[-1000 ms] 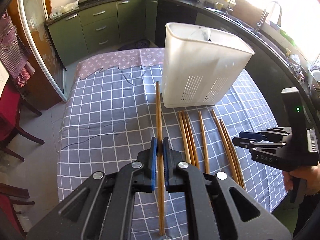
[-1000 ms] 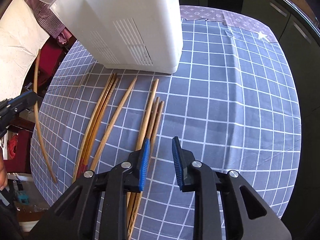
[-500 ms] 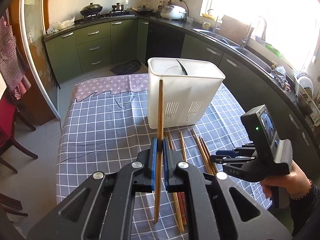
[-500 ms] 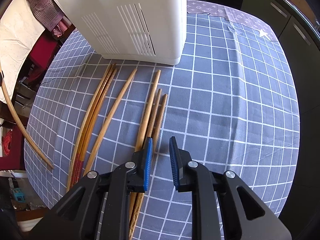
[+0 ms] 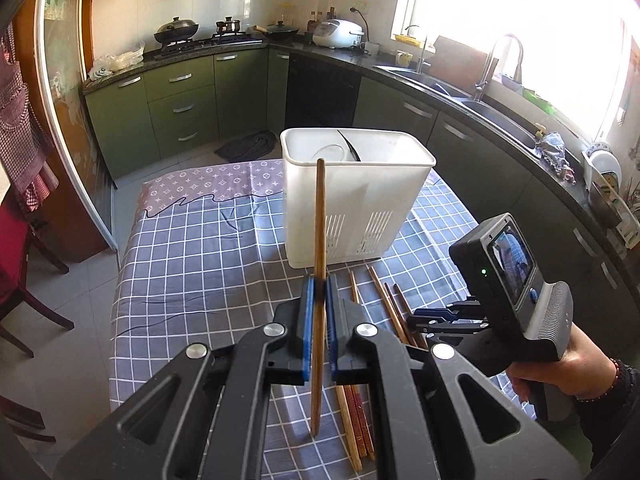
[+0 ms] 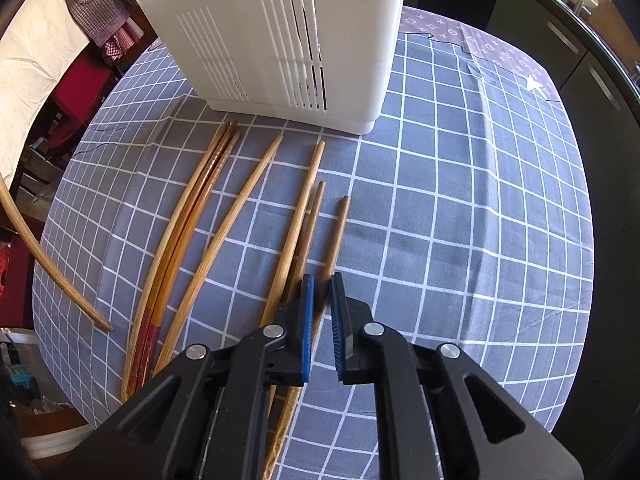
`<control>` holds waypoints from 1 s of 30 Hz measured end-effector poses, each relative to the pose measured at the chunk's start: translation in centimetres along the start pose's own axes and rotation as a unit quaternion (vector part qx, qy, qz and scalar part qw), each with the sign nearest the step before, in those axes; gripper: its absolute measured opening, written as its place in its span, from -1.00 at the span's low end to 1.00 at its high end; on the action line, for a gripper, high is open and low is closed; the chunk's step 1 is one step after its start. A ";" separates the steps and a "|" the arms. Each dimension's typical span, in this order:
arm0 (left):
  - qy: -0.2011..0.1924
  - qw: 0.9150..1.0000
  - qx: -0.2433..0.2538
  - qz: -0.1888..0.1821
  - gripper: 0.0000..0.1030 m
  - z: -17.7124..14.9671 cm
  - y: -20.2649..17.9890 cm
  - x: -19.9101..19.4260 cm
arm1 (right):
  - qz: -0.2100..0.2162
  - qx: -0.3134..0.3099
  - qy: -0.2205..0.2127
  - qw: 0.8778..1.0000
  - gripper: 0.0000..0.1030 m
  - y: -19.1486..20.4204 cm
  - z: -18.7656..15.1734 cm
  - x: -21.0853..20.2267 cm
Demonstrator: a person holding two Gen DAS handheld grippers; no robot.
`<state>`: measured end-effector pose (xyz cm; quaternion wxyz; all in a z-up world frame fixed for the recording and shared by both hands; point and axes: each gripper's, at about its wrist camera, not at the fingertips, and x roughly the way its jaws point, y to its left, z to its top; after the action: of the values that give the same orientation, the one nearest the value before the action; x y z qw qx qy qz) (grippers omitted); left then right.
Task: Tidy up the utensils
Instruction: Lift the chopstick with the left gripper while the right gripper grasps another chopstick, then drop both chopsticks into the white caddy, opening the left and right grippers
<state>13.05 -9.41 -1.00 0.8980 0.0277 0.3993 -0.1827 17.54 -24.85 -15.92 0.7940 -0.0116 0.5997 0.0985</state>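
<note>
One wooden chopstick [image 5: 319, 272] clamped upright in the left hand-held gripper [image 5: 319, 320] above the checked tabletop [image 5: 200, 272], white utensil holder [image 5: 360, 184] behind it, right hand-held gripper [image 6: 320, 320] just closed onto a chopstick on the cloth [image 6: 334, 240], others [image 6: 200, 216] lying alongside.

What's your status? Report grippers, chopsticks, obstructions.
Left gripper shut on one chopstick, raised before the white caddy. Right gripper, jaws just closing, shut on rightmost table chopstick. Other chopsticks loose on cloth; nothing blocking the caddy.
</note>
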 end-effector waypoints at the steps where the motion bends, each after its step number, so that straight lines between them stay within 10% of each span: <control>1: 0.000 1.000 0.001 0.001 -0.88 0.0 0.0 0.0 | 0.001 0.002 -0.001 1.000 -0.84 -0.1 0.1 0.0; 20: -0.012 1.000 0.008 0.000 -0.88 0.0 0.1 -1.3 | 0.020 0.005 -0.223 0.975 -0.87 -2.1 -4.0 -15.3; 30: -0.014 1.000 0.015 0.001 -0.88 -0.1 -0.1 -1.9 | 0.021 0.002 -0.242 0.970 -0.87 -1.8 -5.5 -16.9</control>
<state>11.75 -8.94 0.30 0.9034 0.0387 0.3835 -0.1878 8.18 -29.73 -1.55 0.9135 0.0264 0.3897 0.1136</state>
